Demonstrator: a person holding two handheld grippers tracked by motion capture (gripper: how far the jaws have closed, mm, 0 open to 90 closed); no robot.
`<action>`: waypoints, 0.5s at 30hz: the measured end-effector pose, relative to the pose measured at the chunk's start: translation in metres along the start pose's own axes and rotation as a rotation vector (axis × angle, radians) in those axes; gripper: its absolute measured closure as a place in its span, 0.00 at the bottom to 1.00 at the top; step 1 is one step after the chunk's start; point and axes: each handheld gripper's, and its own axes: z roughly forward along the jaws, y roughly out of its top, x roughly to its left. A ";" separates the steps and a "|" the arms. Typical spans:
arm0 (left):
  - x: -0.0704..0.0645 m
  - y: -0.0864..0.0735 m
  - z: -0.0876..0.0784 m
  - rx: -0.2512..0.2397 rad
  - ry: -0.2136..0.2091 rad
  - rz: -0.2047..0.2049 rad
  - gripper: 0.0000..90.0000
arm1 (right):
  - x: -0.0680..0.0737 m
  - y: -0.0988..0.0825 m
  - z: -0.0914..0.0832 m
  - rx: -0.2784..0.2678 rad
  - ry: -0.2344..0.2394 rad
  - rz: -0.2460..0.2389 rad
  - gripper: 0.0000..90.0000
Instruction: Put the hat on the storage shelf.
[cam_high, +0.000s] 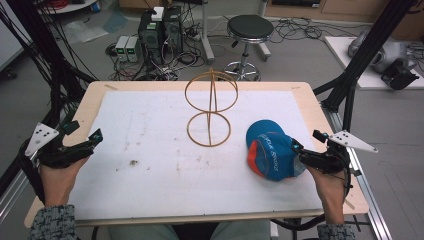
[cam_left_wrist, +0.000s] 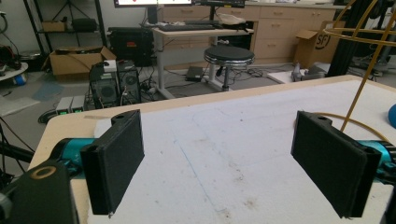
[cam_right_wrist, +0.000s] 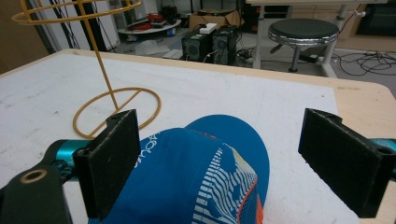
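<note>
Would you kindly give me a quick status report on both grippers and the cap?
Left gripper open, idle at table's left edge. Right gripper open, jaws astride blue cap, no grip yet. Wire stand upright mid-table, path clear.

Even indoor light, soft shadows, slightly grainy (mild edge distortion)

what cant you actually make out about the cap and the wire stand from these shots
- Blue cap: right gripper view, its near part is cut off by the bottom edge and partly hidden behind one jaw of the open right gripper.
- Lettering on the cap: high view, too small to read.
- Yellow wire stand: left gripper view, cut off by the right and top edges.
- Left gripper: open, nothing between its jaws.
</note>
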 end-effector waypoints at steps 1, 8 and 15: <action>0.000 0.000 0.000 0.001 0.000 0.000 0.19 | 0.000 0.000 0.000 -0.001 0.000 -0.005 0.13; 0.000 0.001 0.000 0.004 -0.003 0.005 0.19 | 0.001 -0.001 0.001 0.000 0.003 -0.011 0.13; -0.001 0.001 0.000 0.001 -0.008 0.002 0.19 | 0.004 -0.002 0.003 0.011 0.014 -0.017 0.16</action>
